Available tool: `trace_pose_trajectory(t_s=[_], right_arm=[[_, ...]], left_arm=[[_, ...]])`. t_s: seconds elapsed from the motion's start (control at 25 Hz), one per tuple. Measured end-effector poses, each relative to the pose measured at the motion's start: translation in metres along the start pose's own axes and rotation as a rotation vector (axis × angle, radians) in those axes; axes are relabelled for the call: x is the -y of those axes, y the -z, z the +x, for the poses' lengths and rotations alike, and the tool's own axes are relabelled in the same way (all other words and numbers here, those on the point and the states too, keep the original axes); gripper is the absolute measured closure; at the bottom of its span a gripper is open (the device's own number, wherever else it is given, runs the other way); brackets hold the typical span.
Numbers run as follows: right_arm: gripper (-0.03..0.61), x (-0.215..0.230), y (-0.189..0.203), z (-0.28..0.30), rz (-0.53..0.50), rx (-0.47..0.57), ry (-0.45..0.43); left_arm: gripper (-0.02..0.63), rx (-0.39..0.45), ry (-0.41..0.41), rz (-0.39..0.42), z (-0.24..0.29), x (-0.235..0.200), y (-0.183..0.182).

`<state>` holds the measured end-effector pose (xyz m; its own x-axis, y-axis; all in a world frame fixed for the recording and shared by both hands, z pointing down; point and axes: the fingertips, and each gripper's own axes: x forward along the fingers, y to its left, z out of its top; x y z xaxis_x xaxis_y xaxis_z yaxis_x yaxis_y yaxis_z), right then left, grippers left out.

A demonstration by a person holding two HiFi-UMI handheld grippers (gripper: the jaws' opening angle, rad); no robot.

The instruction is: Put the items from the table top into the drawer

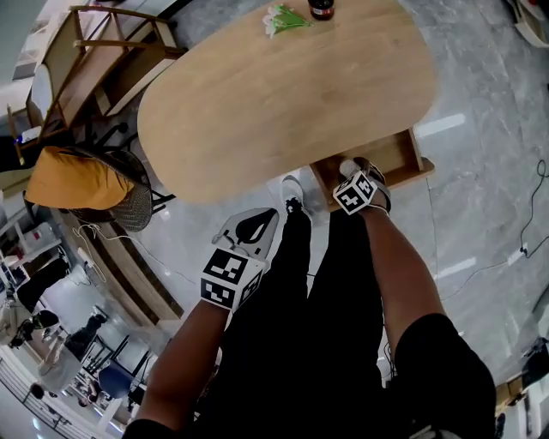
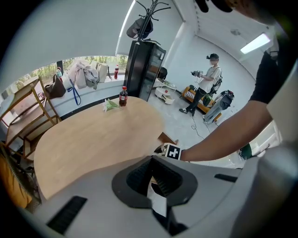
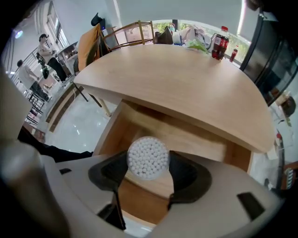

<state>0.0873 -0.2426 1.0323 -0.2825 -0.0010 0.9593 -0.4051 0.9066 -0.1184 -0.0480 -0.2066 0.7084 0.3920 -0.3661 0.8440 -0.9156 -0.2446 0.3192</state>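
Note:
A round clear tub of cotton swabs (image 3: 148, 158) sits between the jaws of my right gripper (image 3: 148, 161), which is shut on it. It hangs over the open wooden drawer (image 3: 135, 124) under the table's near edge. In the head view the right gripper (image 1: 354, 177) is at the drawer (image 1: 405, 159), with the tub (image 1: 347, 168) showing white. A dark bottle (image 1: 322, 9) and a small bunch of green and white flowers (image 1: 283, 19) stand at the far end of the oval wooden table (image 1: 283, 103). My left gripper (image 1: 249, 230) hangs low beside the person's leg; its jaws (image 2: 158, 179) are shut, with a white strip between them.
Wooden chairs (image 1: 103, 51) and a seat with an orange cloth (image 1: 73, 178) stand left of the table. A black cabinet (image 2: 144, 69) and a person (image 2: 208, 81) are beyond the table in the left gripper view. The floor is glossy grey tile.

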Motion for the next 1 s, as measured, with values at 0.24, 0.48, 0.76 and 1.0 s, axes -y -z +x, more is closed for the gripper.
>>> trace_pose_trajectory(t_s=[0.24, 0.48, 0.76, 1.0], right_arm=[[0.311, -0.003, 0.004, 0.004, 0.032, -0.038, -0.010], [0.311, -0.010, 0.004, -0.030, 0.030, -0.049, 0.016], [0.311, -0.016, -0.014, -0.118, 0.073, 0.008, 0.060], [0.459, -0.021, -0.080, -0.240, 0.242, 0.295, 0.085]], left_arm=[[0.612, -0.001, 0.012, 0.008, -0.004, -0.006, 0.008], [0.612, 0.038, 0.043, 0.026, -0.017, -0.001, -0.005], [0.612, 0.111, 0.115, 0.116, -0.053, 0.021, -0.041], [0.612, 0.196, 0.190, 0.221, -0.085, 0.045, -0.071]])
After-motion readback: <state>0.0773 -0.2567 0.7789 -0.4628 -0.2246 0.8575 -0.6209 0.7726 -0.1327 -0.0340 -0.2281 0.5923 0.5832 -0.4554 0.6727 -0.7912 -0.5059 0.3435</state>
